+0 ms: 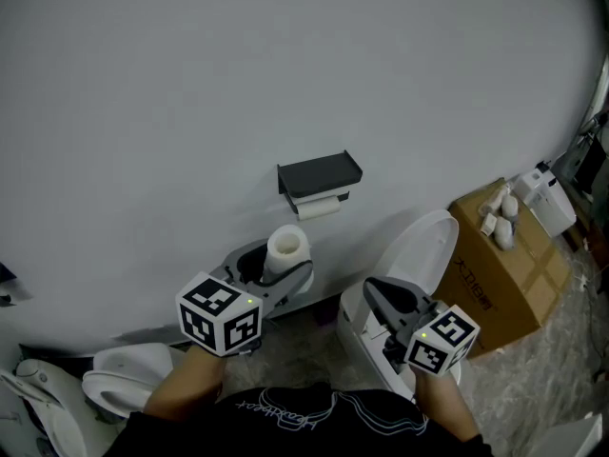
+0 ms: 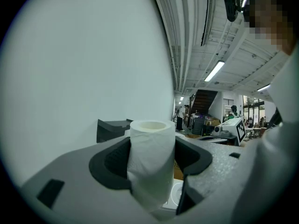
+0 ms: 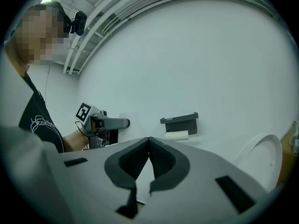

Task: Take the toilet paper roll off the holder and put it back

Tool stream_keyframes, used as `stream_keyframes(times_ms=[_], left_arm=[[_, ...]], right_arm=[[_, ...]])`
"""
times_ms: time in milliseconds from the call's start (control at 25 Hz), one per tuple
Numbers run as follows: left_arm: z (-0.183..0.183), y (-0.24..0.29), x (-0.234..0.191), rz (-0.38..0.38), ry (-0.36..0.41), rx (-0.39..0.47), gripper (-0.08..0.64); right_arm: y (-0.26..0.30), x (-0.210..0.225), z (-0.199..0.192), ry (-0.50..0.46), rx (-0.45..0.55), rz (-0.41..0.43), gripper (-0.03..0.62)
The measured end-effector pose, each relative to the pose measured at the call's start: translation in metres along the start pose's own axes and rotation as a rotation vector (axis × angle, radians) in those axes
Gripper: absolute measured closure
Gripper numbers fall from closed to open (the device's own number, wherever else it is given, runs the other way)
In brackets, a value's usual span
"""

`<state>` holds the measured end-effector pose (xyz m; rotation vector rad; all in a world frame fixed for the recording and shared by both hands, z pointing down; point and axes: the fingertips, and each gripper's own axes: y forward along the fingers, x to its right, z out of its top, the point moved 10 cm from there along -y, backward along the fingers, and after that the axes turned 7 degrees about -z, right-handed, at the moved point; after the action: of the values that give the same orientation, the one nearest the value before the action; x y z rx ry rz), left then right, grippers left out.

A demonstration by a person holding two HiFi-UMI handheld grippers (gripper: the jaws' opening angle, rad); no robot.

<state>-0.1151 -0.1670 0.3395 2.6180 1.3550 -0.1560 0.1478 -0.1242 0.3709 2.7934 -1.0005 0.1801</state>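
Left tool [image 2: 152, 144], near level, clamps the roll [image 2: 150, 171]; right tool [image 3: 149, 141], near level, jaws together, empty.

The left gripper [image 2: 152, 157] has its jaws closed on a roll [image 2: 151, 143] that stands upright between the dark pads, core opening at the top. Behind it to the left, the black holder [image 2: 112, 127] sticks out from the white wall [image 2: 84, 69]. Off to the right is the right gripper [image 2: 230, 129], with stairs [image 2: 203, 101] and a ceiling light [image 2: 215, 71] beyond.
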Motion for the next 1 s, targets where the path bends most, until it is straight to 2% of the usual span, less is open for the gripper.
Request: stream_keyframes(times_ms=[240, 520, 840, 1000], left_arm=[[0.025, 0.011, -0.007, -0.031, -0.021, 0.057, 0.279], [0.061, 0.035, -0.019, -0.052, 0.009, 0.098, 0.279], [0.096, 0.068, -0.037, -0.001, 0.102, 0.092, 0.279], [0.107, 0.088, -0.050, 0.016, 0.113, 0.083, 0.279]], right_arm=[[0.008, 0.012, 0.009, -0.014, 0.011, 0.010, 0.588], [0.022, 0.029, 0.021, -0.030, 0.015, 0.023, 0.587], [0.028, 0.052, 0.028, -0.029, 0.027, 0.014, 0.588], [0.031, 0.064, 0.031, -0.027, 0.030, 0.011, 0.588]])
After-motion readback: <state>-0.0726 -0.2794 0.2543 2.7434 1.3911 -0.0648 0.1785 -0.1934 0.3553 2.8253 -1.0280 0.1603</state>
